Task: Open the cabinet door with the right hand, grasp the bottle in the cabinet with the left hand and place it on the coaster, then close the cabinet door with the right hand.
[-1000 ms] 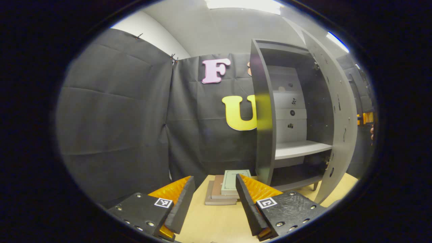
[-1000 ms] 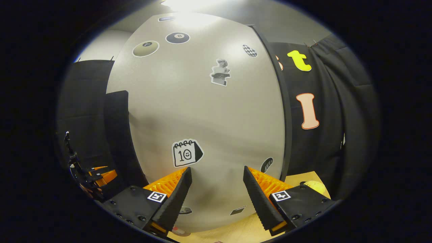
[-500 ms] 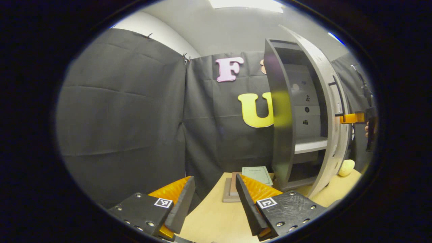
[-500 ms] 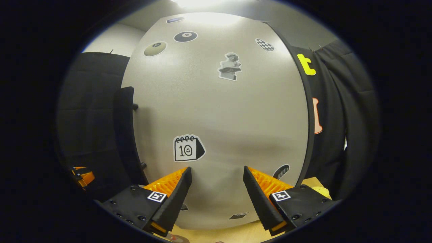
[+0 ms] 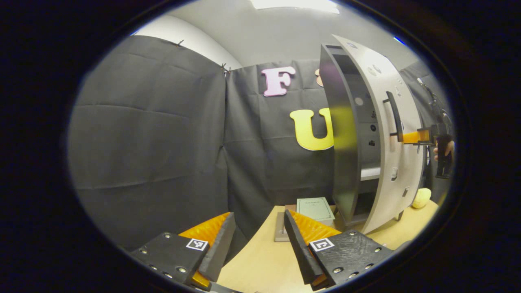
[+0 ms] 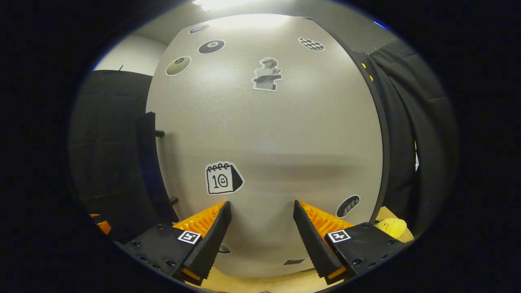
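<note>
The grey cabinet [image 5: 344, 134] stands at the right of the left gripper view, its door [image 5: 390, 134] swung most of the way shut. A narrow gap still shows the inside shelf [image 5: 369, 173]. My right gripper [image 5: 405, 137], held by a hand [image 5: 443, 148], touches the door just below its dark handle [image 5: 394, 118]. In the right gripper view the door's stickered face [image 6: 276, 134] is close ahead, and my right gripper [image 6: 261, 203] is open with its tips near the door. My left gripper [image 5: 258, 213] is open and holds nothing, low over the table.
A stack of books [image 5: 311, 209] lies on the wooden table [image 5: 260, 264] left of the cabinet's foot. A yellow rounded object [image 5: 421, 198] [image 6: 388, 226] sits on the table to the right of the door. Black cloth walls the booth behind and to the left.
The door has swung further toward shut with my right gripper against it, hiding most of the inside. The left gripper's view has drifted so the cabinet sits farther right.
</note>
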